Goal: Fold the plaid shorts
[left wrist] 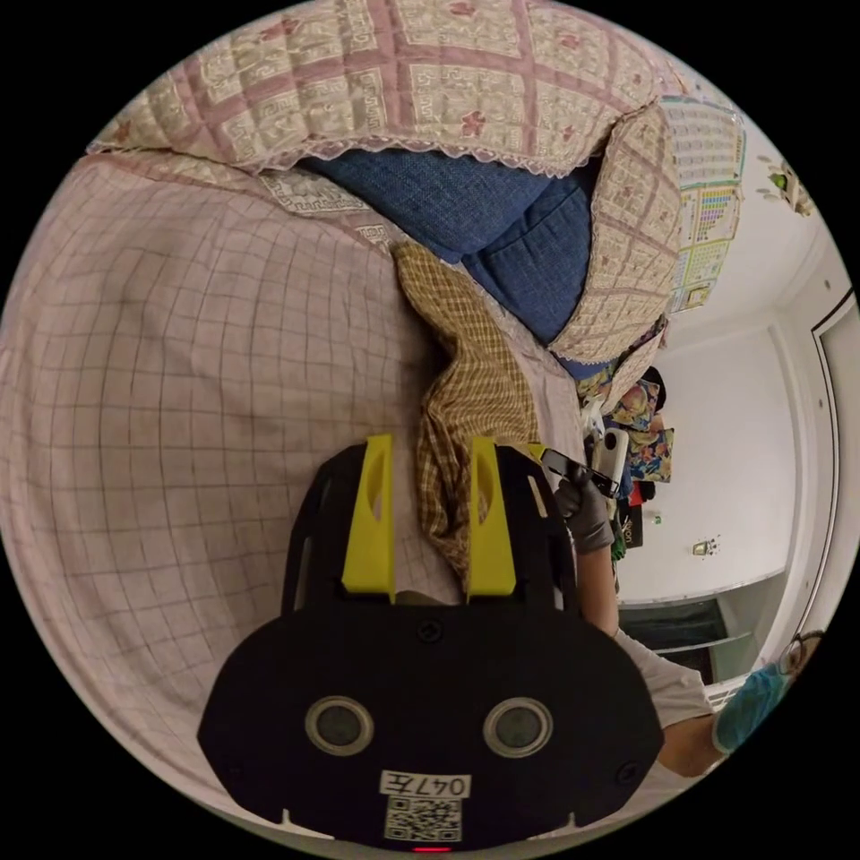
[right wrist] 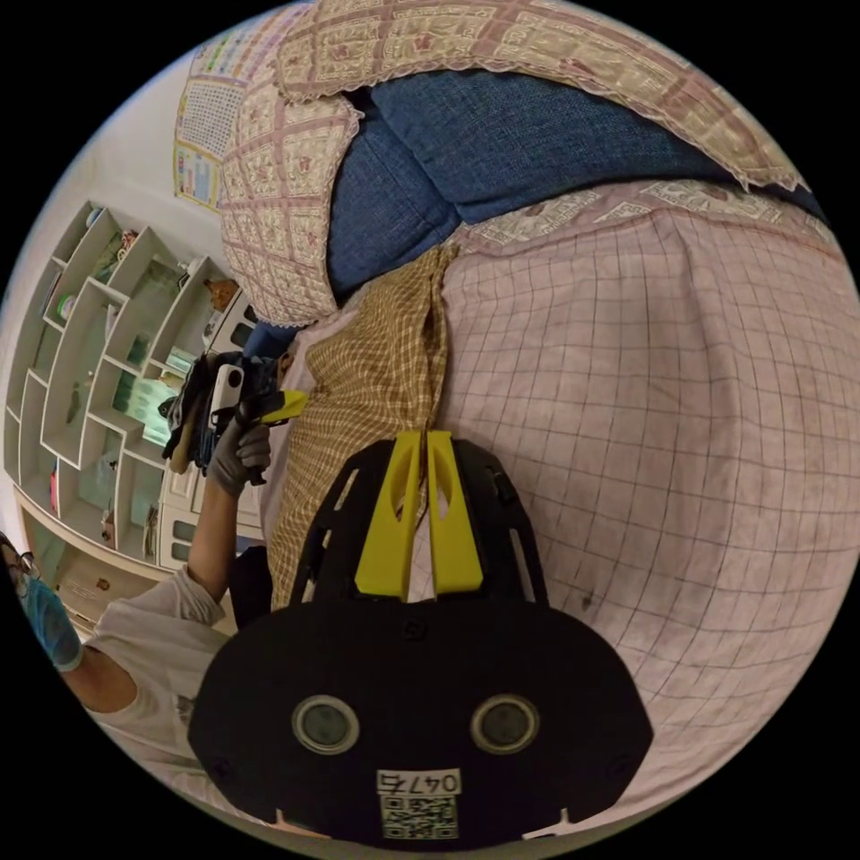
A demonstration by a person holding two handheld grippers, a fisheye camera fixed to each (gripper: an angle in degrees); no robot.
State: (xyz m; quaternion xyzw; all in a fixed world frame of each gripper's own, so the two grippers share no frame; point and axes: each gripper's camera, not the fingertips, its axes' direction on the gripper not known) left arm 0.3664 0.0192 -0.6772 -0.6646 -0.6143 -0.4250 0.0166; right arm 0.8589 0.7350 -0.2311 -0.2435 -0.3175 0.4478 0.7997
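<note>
Both cameras ride just behind their tools, close above the checked sheet (left wrist: 179,376), facing the blue cushions (left wrist: 466,215). The left gripper view looks along the shorts (left wrist: 470,376) with the wall to one side; the right gripper view has shelves (right wrist: 98,358) there. They share sheet, shorts (right wrist: 376,358), cushions (right wrist: 537,134).

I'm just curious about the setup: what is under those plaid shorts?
The plaid shorts lie on a pink checked sheet that spreads out around them, with blue cushions behind. What the sheet itself covers beneath the shorts cannot be seen.
</note>
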